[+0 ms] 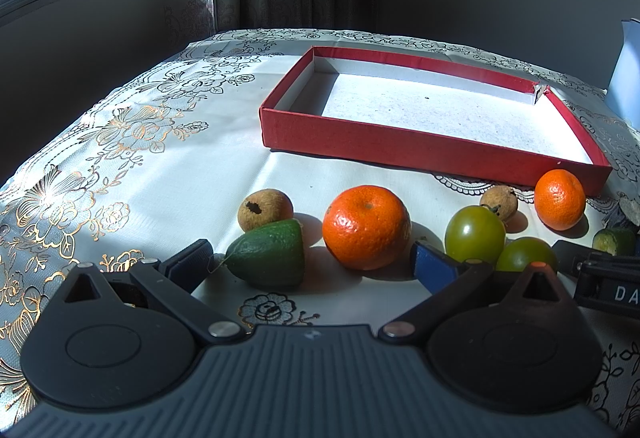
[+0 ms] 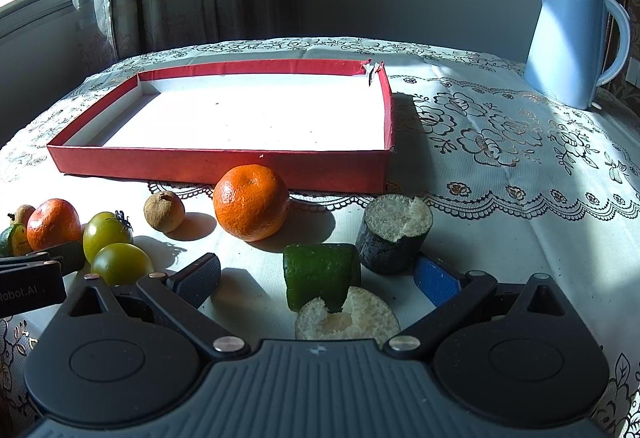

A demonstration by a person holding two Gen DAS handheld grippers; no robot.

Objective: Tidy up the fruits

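A shallow red box [image 1: 400, 150] [image 2: 224, 164] with a white floor lies on the floral tablecloth, nothing in it. In front of it sit fruits. In the left wrist view: a large mandarin [image 1: 366, 232], a green cut piece [image 1: 270, 258], a brown longan [image 1: 264, 209], two green tomatoes [image 1: 475, 234], a smaller mandarin [image 1: 559, 204]. My left gripper [image 1: 314, 264] is open, the green piece and large mandarin just ahead between its fingers. In the right wrist view, my right gripper [image 2: 318, 276] is open around a green cucumber piece [image 2: 320, 274]; a dark cut piece [image 2: 394, 234] and a mandarin [image 2: 251, 201] lie ahead.
A pale blue kettle [image 2: 572, 42] stands at the back right of the table. A curtain and window fill the back left. The table's left edge drops off near the left gripper. Bare tablecloth [image 2: 520, 222] lies right of the box.
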